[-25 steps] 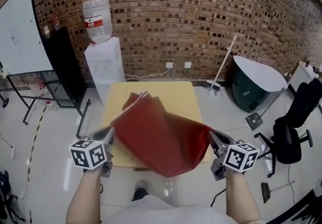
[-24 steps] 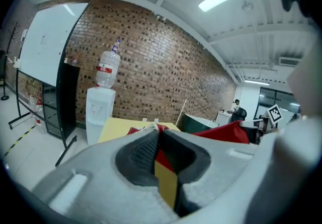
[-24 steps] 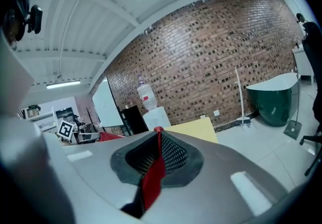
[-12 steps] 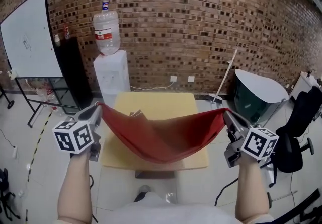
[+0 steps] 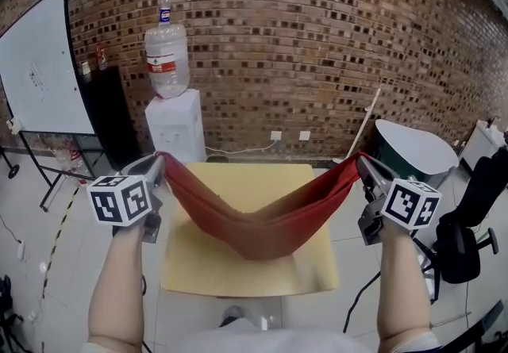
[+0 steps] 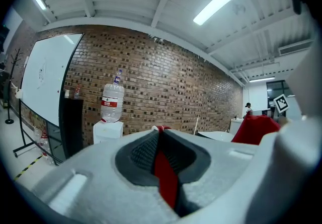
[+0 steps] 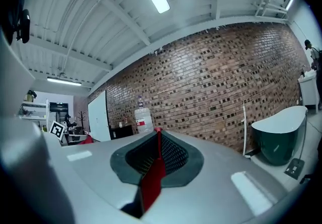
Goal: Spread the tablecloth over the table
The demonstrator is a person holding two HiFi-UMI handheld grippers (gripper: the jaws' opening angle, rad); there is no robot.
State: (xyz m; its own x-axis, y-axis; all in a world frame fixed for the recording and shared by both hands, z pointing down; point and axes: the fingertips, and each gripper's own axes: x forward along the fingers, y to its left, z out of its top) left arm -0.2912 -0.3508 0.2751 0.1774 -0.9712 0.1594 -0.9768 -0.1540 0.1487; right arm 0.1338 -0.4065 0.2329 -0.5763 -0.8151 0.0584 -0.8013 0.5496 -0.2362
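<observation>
Both sets of jaws are pinched shut on red fabric. The left gripper (image 6: pixel 160 132) and right gripper (image 7: pixel 157 135) each hold one end of the tablecloth (image 5: pixel 266 226). It sags mid-frame above the yellow table (image 5: pixel 238 276), barely opened. I'd call this the lift-and-open step. Next it probably needs carrying toward the far edge and lowering flat with even tension.

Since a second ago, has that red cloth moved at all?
Yes. The tablecloth has risen: it lay bunched over the near edge of the table, and now sags stretched between the left gripper and right gripper, over its middle.
</observation>
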